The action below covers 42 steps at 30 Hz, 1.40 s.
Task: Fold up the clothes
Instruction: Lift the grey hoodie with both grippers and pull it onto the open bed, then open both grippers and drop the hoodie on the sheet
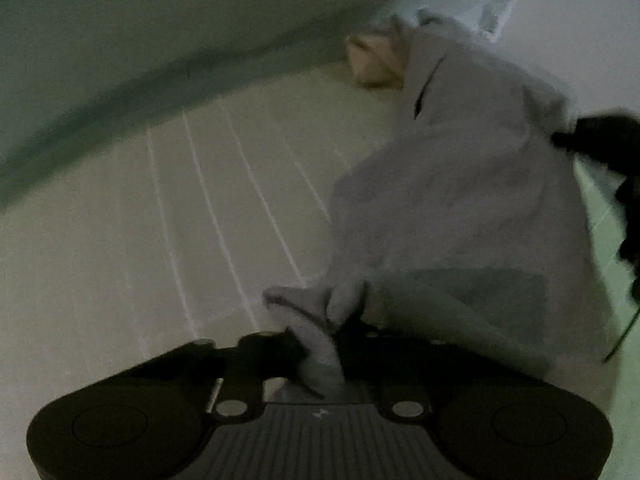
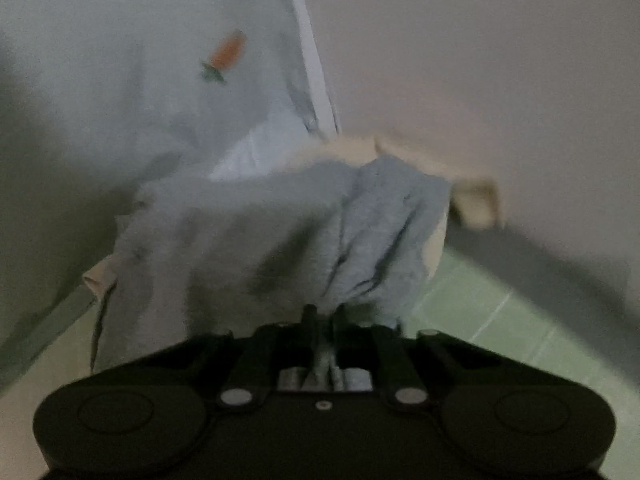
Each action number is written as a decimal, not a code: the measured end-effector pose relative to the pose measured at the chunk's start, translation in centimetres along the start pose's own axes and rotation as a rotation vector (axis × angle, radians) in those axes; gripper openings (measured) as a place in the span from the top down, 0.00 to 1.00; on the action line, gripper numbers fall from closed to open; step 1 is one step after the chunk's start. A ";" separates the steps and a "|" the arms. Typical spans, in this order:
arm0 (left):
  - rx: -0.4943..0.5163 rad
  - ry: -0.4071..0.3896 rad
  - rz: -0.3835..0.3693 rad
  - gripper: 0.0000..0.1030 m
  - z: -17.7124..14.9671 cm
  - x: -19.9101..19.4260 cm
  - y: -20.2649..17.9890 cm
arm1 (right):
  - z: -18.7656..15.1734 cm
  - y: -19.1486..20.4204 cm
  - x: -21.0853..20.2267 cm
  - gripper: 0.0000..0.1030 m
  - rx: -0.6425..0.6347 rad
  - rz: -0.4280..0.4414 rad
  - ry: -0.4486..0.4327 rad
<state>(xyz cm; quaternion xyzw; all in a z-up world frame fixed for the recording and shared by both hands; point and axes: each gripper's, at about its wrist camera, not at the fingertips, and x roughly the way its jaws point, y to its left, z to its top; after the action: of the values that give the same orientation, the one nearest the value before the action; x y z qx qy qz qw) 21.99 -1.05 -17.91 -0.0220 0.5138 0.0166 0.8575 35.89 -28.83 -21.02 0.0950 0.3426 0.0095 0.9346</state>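
A grey garment (image 1: 452, 200) hangs stretched and creased above a pale green striped surface (image 1: 180, 220). In the left wrist view my left gripper (image 1: 320, 336) is shut on a bunched corner of it at the bottom centre. A dark gripper shape (image 1: 600, 132) meets the garment's far edge at the right. In the right wrist view my right gripper (image 2: 323, 314) is shut on a gathered fold of the same grey garment (image 2: 248, 232), and cloth runs back between the fingers. Both views are dim and blurred.
A beige cloth (image 2: 476, 200) lies behind the garment and shows as a beige lump (image 1: 372, 64) in the left wrist view. A pale blue fabric with an orange carrot print (image 2: 228, 54) lies further back. Green surface (image 2: 500, 300) shows at the right.
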 end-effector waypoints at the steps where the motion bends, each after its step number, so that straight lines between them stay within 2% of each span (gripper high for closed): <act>1: 0.009 -0.020 0.015 0.87 -0.1 -0.6 -0.3 | 0.0 0.7 -1.4 0.93 -0.038 0.014 -0.033; 4: -0.042 -0.083 0.022 0.90 -1.1 -3.8 1.0 | 0.1 1.9 -6.8 0.94 -0.065 0.081 -0.106; 8: -0.087 -0.193 0.103 0.92 -3.4 -9.4 3.4 | -0.4 3.3 -14.5 0.94 -0.053 0.211 -0.161; 9: -0.095 -0.222 0.139 0.92 -4.1 -11.0 4.2 | -0.8 3.8 -16.5 0.94 -0.050 0.249 -0.165; 11: -0.145 -0.257 0.164 0.92 -6.3 -14.5 6.4 | -2.0 4.8 -19.9 0.94 -0.058 0.313 -0.163; 13: -0.194 -0.267 0.205 0.92 -8.6 -16.9 8.4 | -3.9 6.1 -23.0 0.94 -0.071 0.383 -0.139; 17: -0.274 -0.220 0.343 0.92 -14.8 -20.2 12.7 | -9.1 9.3 -27.3 0.94 -0.105 0.499 -0.021; 19: -0.360 -0.149 0.394 0.92 -18.3 -20.7 15.6 | -12.4 11.1 -28.1 0.94 -0.130 0.534 0.079; 20: -0.397 -0.113 0.411 0.92 -19.9 -20.8 16.8 | -14.1 11.8 -28.1 0.93 -0.146 0.536 0.137; 21: -0.433 -0.077 0.428 0.91 -21.4 -20.9 18.0 | -15.8 12.5 -27.9 0.93 -0.154 0.502 0.191; 23: -0.465 -0.056 0.440 0.85 -23.4 -21.5 19.4 | -18.5 13.6 -27.4 0.90 -0.173 0.449 0.293; 24: -0.480 -0.047 0.445 0.79 -24.4 -21.8 20.0 | -19.3 13.9 -27.2 0.89 -0.173 0.432 0.327; 25: -0.495 -0.038 0.450 0.73 -25.4 -22.1 20.7 | -19.5 13.9 -27.4 0.82 -0.155 0.423 0.333; 26: -0.497 -0.050 0.451 0.59 -25.9 -22.6 20.9 | -19.5 13.7 -27.6 0.67 -0.127 0.423 0.327; 27: -0.492 -0.072 0.436 0.38 -26.1 -23.0 21.2 | -19.2 13.7 -27.9 0.56 -0.094 0.425 0.312; 28: -0.487 -0.105 0.411 0.26 -26.1 -23.4 21.2 | -18.7 13.5 -28.0 0.38 -0.068 0.426 0.290; 29: -0.483 -0.141 0.385 0.11 -26.0 -23.7 21.1 | -18.4 13.4 -28.4 0.35 -0.054 0.426 0.258; 30: -0.478 -0.176 0.360 0.07 -25.9 -24.0 21.1 | -18.0 13.4 -28.7 0.33 -0.043 0.425 0.228; 31: -0.473 -0.210 0.334 0.07 -25.9 -24.3 21.1 | -17.9 13.7 -28.9 0.23 -0.042 0.419 0.206; 32: -0.467 -0.240 0.301 0.04 -25.7 -24.5 21.1 | -17.7 13.9 -29.2 0.06 -0.043 0.406 0.187; 33: -0.463 -0.262 0.266 0.00 -25.2 -24.6 20.9 | -17.4 13.9 -29.1 0.00 -0.042 0.389 0.169; 37: -0.463 -0.296 0.140 0.00 -23.0 -23.7 19.8 | -16.7 13.1 -29.5 0.00 0.000 0.368 0.101; 42: -0.481 -0.259 -0.010 0.00 -20.1 -21.1 19.0 | -16.5 12.2 -28.0 0.00 0.033 0.357 0.082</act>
<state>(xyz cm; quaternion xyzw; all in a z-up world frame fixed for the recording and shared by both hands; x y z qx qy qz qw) -6.66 16.72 -9.19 -0.2250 0.3810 0.1367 0.8863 4.44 -16.37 -13.26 0.1691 0.3583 0.1736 0.9016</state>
